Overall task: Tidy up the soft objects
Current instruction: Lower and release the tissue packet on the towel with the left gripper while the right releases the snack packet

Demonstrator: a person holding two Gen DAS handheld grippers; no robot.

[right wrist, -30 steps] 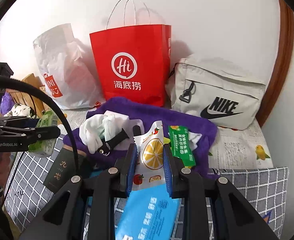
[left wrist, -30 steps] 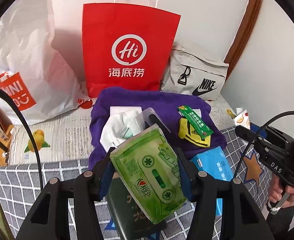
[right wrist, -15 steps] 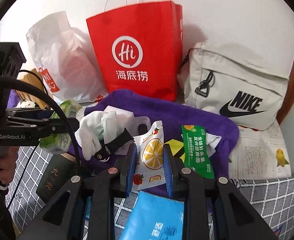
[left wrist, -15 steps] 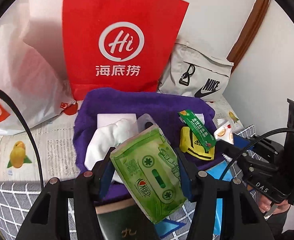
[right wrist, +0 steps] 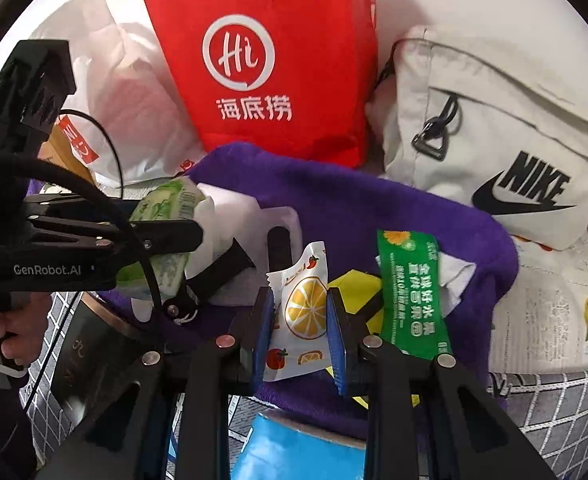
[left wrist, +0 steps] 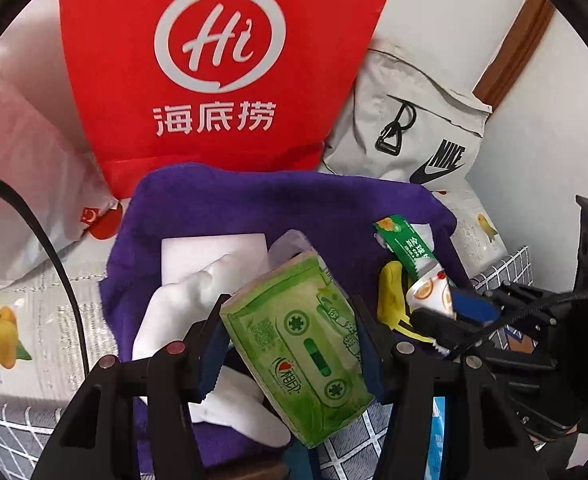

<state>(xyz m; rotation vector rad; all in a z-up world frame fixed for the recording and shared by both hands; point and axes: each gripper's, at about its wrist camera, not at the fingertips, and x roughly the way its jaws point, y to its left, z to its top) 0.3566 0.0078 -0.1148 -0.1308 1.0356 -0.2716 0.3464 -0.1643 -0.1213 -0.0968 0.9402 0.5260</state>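
My left gripper (left wrist: 290, 344) is shut on a green tissue pack (left wrist: 299, 344) and holds it above the near edge of a purple towel (left wrist: 254, 200). The pack also shows in the right wrist view (right wrist: 166, 208), in the left gripper (right wrist: 166, 236). My right gripper (right wrist: 299, 328) is shut on a white snack packet with an orange slice print (right wrist: 301, 312), also over the purple towel (right wrist: 373, 208). That packet shows in the left wrist view (left wrist: 429, 292). On the towel lie white cloth (left wrist: 198, 292), a green sachet (right wrist: 409, 288) and a yellow item (right wrist: 353, 284).
A red paper bag (right wrist: 278, 60) stands behind the towel, with a white plastic bag (right wrist: 126, 112) to its left and a beige Nike bag (right wrist: 493, 128) to its right. A blue pack (right wrist: 294, 452) and a dark box (right wrist: 86, 352) lie on the checked cover near me.
Both grippers have moved forward towards the purple towel and the red bag, each still holding its item. The bags now look larger and closer.
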